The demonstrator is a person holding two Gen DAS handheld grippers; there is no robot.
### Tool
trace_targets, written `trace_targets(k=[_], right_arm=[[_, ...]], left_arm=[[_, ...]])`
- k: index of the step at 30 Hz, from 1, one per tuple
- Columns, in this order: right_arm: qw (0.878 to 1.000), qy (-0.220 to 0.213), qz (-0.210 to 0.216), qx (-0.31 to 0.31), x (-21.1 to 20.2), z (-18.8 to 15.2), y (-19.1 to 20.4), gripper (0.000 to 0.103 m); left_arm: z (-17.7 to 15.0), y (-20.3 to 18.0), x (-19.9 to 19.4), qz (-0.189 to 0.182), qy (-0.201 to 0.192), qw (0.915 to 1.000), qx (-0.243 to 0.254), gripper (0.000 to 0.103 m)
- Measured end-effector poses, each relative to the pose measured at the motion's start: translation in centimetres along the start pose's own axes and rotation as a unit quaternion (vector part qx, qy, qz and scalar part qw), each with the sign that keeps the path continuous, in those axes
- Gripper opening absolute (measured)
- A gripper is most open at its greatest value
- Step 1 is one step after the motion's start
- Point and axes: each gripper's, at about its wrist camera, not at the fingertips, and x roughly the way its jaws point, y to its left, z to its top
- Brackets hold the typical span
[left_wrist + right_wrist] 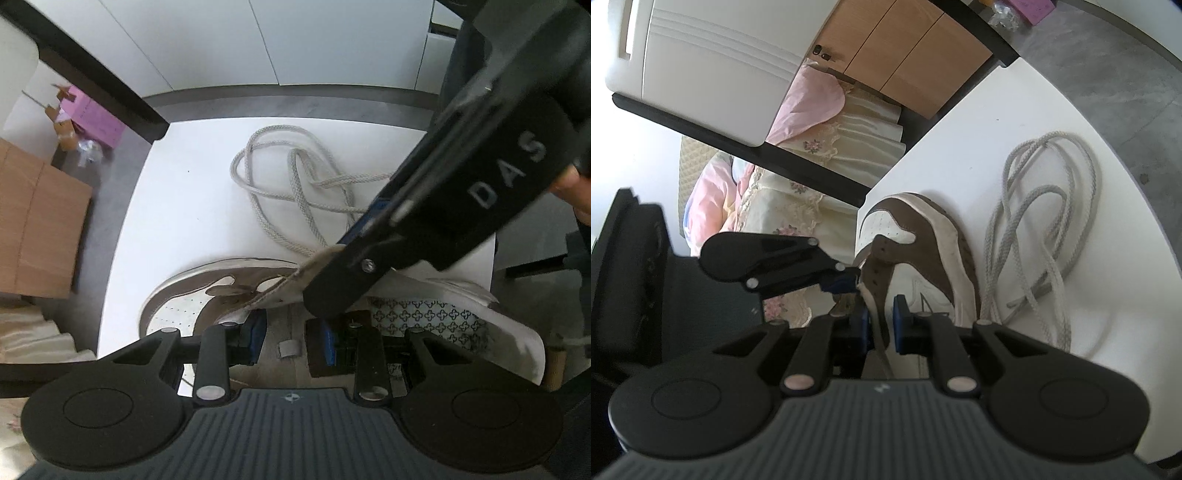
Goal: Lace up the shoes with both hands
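Shoe (923, 251) on bench (1015, 122), near edge; coiled lace (1034, 221) just beside, right; bed (820, 155) beyond bench, left.

Both wrist views look closely down, perhaps steeply, sharing the shoe (177, 295) (923, 236).

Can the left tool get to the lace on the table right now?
Probably not directly. The lace lies loose on the table beyond the shoe, and the right tool, clamped on the shoe's flap, crosses between it and the left tool.
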Motion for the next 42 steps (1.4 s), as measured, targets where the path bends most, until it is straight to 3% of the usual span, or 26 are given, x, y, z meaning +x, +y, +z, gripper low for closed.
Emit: trace_targets(k=[3,8,10,13,17,22,25,28,30,32,42], right_arm=[[1.0,0.0,-0.002,-0.009,0.0,0.0,0.1,0.014],[0.999,-0.005,-0.016,-0.044,-0.1,-0.4,0.7,0.021],[0.998,-0.005,-0.019,-0.052,-0.2,-0.6,0.8,0.022],[0.997,-0.004,-0.029,-0.068,-0.5,-0.8,1.1,0.024],[0.994,-0.005,-0.043,-0.096,-0.7,-1.5,1.6,0.024],[0.99,-0.009,-0.062,-0.125,-1.0,-2.3,2.1,0.024],[0.989,-0.022,-0.074,-0.126,-1.2,-2.8,2.2,0.022],[0.986,-0.03,-0.087,-0.141,-1.1,-3.3,2.7,0.02],[0.983,-0.033,-0.096,-0.151,-1.0,-3.6,3.0,0.019],[0.981,-0.035,-0.103,-0.158,-0.8,-3.8,3.3,0.019],[0.978,-0.027,-0.098,-0.18,0.3,-4.3,4.2,0.019]], left_arm=[[-0.4,0.0,-0.3,0.003,-0.011,0.9999,-0.012,0.035],[-2.4,-0.7,-2.7,0.043,-0.037,0.9957,-0.073,0.036],[-3.4,-1.1,-3.9,0.065,-0.056,0.9889,-0.121,0.05],[-5.3,-2.1,-6.0,0.079,-0.104,0.9677,-0.216,0.053],[-7.7,-4.5,-7.6,0.112,-0.16,0.9295,-0.313,0.053],[-10.1,-6.4,-7.0,0.158,-0.171,0.8817,-0.41,0.053],[-10.3,-7.1,-6.5,0.16,-0.176,0.8671,-0.438,0.053],[-9.6,-8.0,-6.4,0.171,-0.196,0.8612,-0.437,0.046],[-9.4,-8.4,-6.4,0.179,-0.199,0.8591,-0.436,0.035],[-9.4,-8.7,-6.3,0.182,-0.203,0.8583,-0.435,0.018],[-10.5,-8.9,-5.9,0.203,-0.23,0.8478,-0.432,0.014]])
